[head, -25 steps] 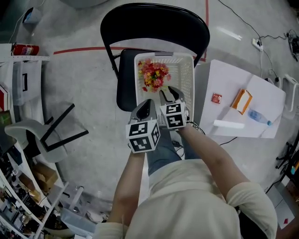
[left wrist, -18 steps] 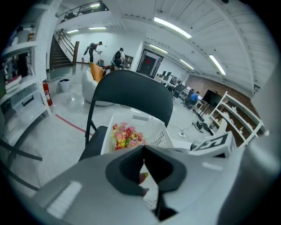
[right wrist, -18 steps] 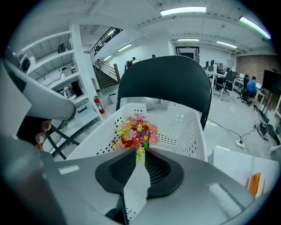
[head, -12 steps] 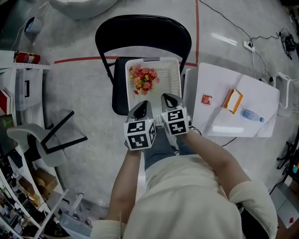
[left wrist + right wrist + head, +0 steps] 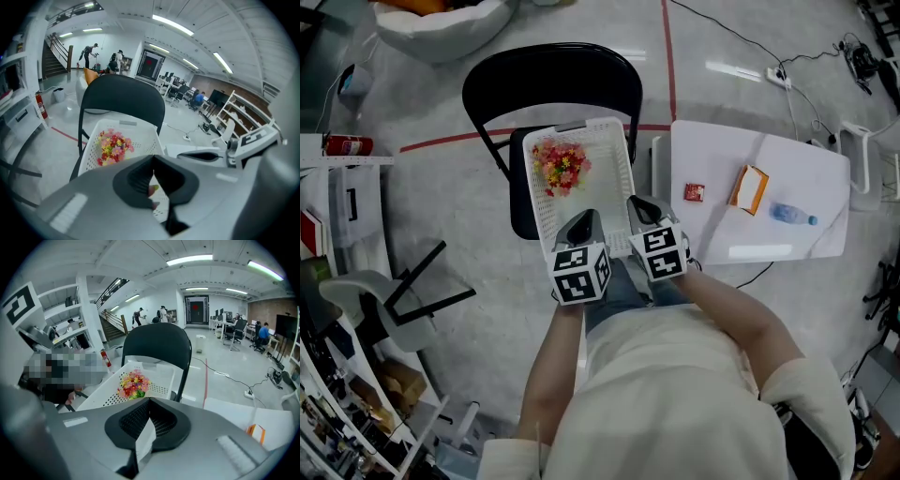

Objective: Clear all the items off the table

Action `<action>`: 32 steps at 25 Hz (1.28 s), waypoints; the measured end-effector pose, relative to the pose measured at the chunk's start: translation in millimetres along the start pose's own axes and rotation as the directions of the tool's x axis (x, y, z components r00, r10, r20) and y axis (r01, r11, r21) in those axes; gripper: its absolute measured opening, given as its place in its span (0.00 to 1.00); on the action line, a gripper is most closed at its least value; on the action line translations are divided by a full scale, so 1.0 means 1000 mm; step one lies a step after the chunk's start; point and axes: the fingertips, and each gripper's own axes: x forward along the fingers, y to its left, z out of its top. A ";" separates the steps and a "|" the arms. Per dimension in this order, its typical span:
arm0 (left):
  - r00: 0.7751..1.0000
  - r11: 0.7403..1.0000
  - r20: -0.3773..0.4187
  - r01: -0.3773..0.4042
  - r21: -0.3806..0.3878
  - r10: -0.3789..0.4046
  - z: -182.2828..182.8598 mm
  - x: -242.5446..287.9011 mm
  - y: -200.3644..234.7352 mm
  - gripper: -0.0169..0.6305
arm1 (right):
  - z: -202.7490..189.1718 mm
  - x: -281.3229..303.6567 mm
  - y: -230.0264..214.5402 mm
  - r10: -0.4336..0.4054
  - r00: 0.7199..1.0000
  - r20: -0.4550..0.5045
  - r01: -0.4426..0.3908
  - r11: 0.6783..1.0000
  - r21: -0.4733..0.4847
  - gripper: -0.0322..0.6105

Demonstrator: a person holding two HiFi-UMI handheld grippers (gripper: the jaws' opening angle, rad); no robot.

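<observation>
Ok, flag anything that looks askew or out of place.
The basket sits crooked on the black chair, its near end overhanging the seat. At far left a white chair seems to lie tipped over, legs sideways. Nothing looks spilled.

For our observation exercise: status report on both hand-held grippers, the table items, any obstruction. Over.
Left hand-held gripper and right hand-held gripper shut, by basket holding flowers. Red packet, orange box, bottle, white box on table. No obstruction seen.

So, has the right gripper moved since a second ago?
Yes. The right gripper has drawn back from over the white basket to its near right corner.
</observation>
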 end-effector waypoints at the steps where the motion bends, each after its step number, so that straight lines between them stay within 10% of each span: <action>1: 1.000 1.000 -0.006 0.008 0.010 -0.008 -0.001 0.003 -0.007 0.04 | -0.002 -0.004 -0.006 -0.007 1.000 0.001 0.007 1.000 0.006 0.05; 22: 0.969 0.955 -0.161 0.217 0.204 -0.186 -0.031 0.088 -0.151 0.04 | -0.108 -0.036 -0.157 -0.225 0.969 -0.103 0.244 0.938 0.245 0.08; 32: 0.956 0.937 -0.210 0.254 0.241 -0.205 -0.067 0.119 -0.187 0.04 | -0.185 0.000 -0.201 -0.250 0.943 -0.220 0.310 0.899 0.310 0.29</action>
